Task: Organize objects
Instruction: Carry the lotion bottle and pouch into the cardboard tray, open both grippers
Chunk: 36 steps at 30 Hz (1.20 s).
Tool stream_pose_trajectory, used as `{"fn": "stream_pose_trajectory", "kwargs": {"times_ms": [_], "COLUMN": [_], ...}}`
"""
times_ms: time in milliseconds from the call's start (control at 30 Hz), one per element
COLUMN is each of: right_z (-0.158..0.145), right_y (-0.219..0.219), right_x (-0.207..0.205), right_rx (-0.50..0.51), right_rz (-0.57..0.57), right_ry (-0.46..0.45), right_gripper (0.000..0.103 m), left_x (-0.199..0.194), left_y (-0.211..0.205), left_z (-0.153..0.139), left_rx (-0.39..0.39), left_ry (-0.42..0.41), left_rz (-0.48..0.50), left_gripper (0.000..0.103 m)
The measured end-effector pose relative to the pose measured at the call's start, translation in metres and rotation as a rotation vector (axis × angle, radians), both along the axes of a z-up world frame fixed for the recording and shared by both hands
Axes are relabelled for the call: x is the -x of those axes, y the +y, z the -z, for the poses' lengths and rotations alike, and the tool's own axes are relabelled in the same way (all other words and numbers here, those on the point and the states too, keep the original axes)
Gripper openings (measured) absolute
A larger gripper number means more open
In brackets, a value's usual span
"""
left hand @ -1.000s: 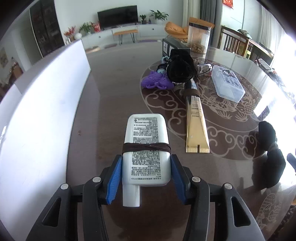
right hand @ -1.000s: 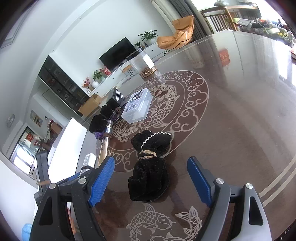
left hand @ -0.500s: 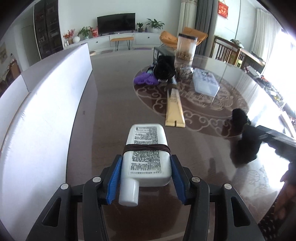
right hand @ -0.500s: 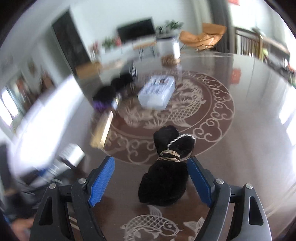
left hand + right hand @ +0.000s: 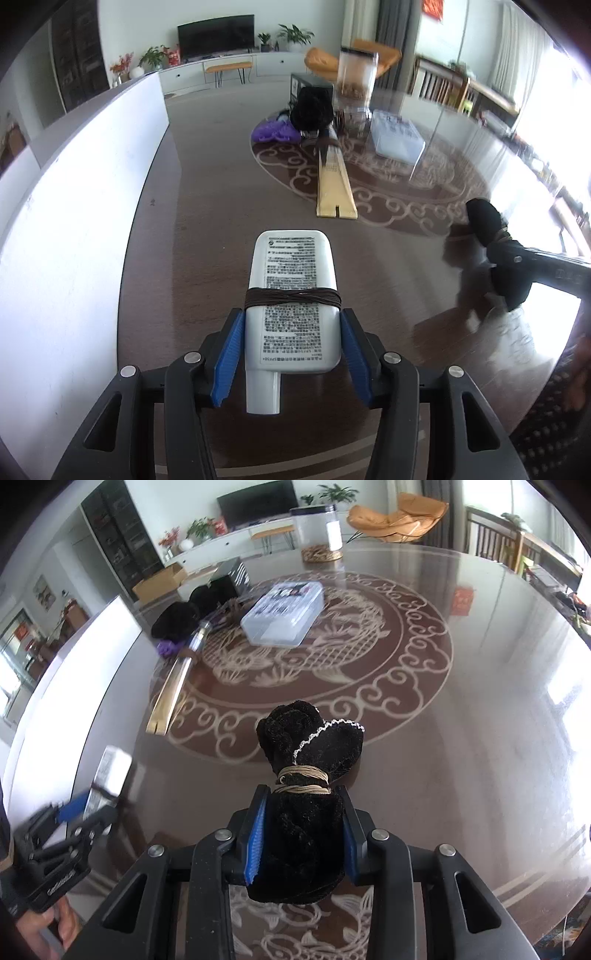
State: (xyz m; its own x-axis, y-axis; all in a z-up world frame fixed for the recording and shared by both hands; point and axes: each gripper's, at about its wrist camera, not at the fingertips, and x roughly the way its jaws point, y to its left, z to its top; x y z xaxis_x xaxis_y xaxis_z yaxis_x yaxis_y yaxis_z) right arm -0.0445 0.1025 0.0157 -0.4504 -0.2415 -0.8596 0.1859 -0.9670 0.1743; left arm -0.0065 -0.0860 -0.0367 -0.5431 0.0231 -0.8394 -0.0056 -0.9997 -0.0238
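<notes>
While the right tongs are closing, pads already pressing a black pouch below its cord tie, probably where the bulk gives firm purchase, the left tongs are opening slightly yet clasp a white bottle by its flat sides, cap toward the camera. Both sit near the tabletop edge, well short of the clear box; beyond the bottle lies a gold tube.
</notes>
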Motion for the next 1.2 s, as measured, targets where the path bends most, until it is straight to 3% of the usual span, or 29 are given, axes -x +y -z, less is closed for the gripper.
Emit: {"fn": "stream_pose_trajectory", "kwargs": {"times_ms": [67,100,133,167,233,333,500,567,667,767,867,1000,1067,1133,1200], "right_z": [-0.002,-0.003,-0.003,-0.003,-0.005,-0.017,-0.067,-0.092,-0.126,-0.149,-0.157,-0.145,-0.132,-0.120,-0.119], "right_y": [-0.006,-0.008,-0.012,-0.015,-0.018,-0.016,-0.027,-0.046,-0.091,-0.158,-0.234,-0.314,-0.343,-0.358,-0.350], "right_x": [-0.001,-0.002,-0.001,0.000,0.001,-0.002,-0.019,-0.025,-0.032,-0.042,-0.051,-0.058,-0.058,-0.057,-0.059], "right_rx": [-0.015,-0.024,-0.034,-0.044,-0.051,-0.007,0.106,0.158,0.243,0.325,0.370,0.302,0.246,0.211,0.223], "right_rz": [-0.015,-0.023,-0.032,-0.041,-0.053,-0.046,-0.089,-0.138,-0.243,-0.391,-0.549,-0.670,-0.701,-0.709,-0.691], "right_ry": [-0.008,-0.011,-0.012,-0.012,-0.003,0.021,0.090,0.119,0.151,0.152,0.116,0.099,0.082,0.061,0.084], "right_gripper": [0.037,0.038,0.039,0.039,0.032,0.031,0.031,0.031,0.031,0.031,0.031,0.033,0.041,0.057,0.063], "left_x": [0.006,0.009,0.010,0.011,0.011,0.001,-0.032,-0.046,-0.071,-0.088,-0.102,-0.108,-0.106,-0.107,-0.107], "left_y": [0.005,0.007,0.007,0.006,0.003,-0.006,-0.017,-0.033,-0.080,-0.130,-0.180,-0.232,-0.248,-0.257,-0.257], "left_z": [0.002,0.003,0.003,0.003,0.001,-0.010,-0.070,-0.099,-0.142,-0.158,-0.154,-0.127,-0.113,-0.103,-0.101], "left_rx": [0.025,0.040,0.038,0.026,0.025,-0.053,-0.144,-0.169,-0.142,-0.089,-0.019,0.003,0.014,0.021,0.021], "left_ry": [-0.025,-0.031,-0.028,-0.018,-0.003,0.027,0.148,0.201,0.292,0.312,0.286,0.182,0.117,0.083,0.094], "left_rz": [0.019,0.023,0.025,0.023,0.004,-0.022,-0.016,-0.027,-0.108,-0.218,-0.335,-0.470,-0.514,-0.556,-0.570], "left_gripper": [0.074,0.075,0.073,0.053,0.053,0.053,0.053,0.053,0.053,0.053,0.053,0.053,0.054,0.056,0.070]}}
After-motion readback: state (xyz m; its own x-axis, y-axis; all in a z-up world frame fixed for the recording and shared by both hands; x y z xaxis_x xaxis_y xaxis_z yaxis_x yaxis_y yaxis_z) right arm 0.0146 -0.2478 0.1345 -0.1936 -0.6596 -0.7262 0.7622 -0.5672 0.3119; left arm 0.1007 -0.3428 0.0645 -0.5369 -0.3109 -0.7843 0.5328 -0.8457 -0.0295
